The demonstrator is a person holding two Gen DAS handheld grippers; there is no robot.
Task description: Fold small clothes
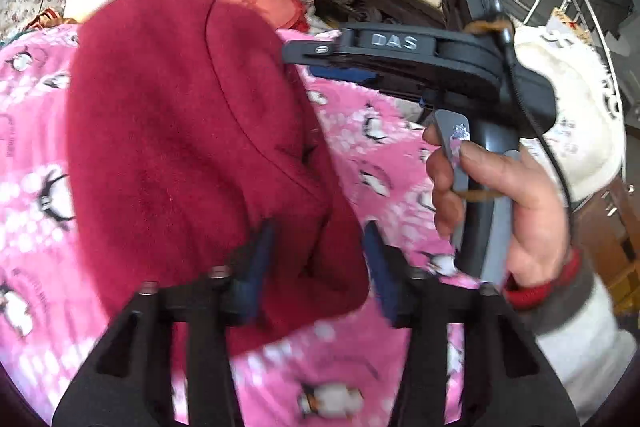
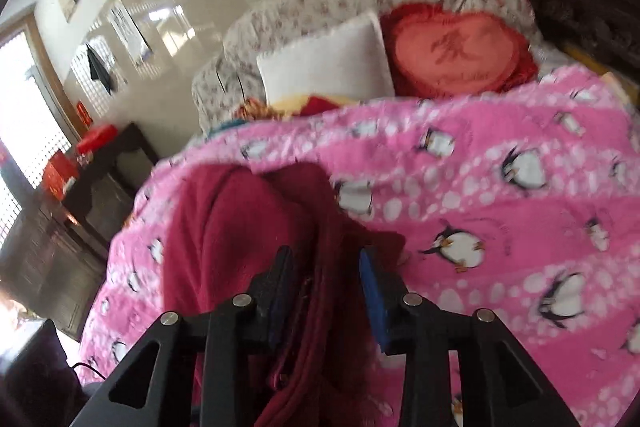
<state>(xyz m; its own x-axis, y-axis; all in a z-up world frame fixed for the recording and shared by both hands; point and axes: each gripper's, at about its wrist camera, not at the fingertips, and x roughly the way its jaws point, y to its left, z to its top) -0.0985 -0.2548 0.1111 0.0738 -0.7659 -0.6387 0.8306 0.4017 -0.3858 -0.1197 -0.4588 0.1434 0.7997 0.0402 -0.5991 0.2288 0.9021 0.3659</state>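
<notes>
Only the left wrist view shows the right gripper [image 1: 304,63] at the red garment [image 1: 180,147].

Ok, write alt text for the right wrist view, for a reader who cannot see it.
A dark red fleece garment lies bunched on a pink penguin-print blanket, a fold of it running between the parted fingers of the right gripper. Behind are a white pillow and a red heart-shaped cushion.

Red garment [image 2: 240,247] lower edge hidden behind tool arms, penguin blanket [image 1: 380,131] motion-blurred
</notes>
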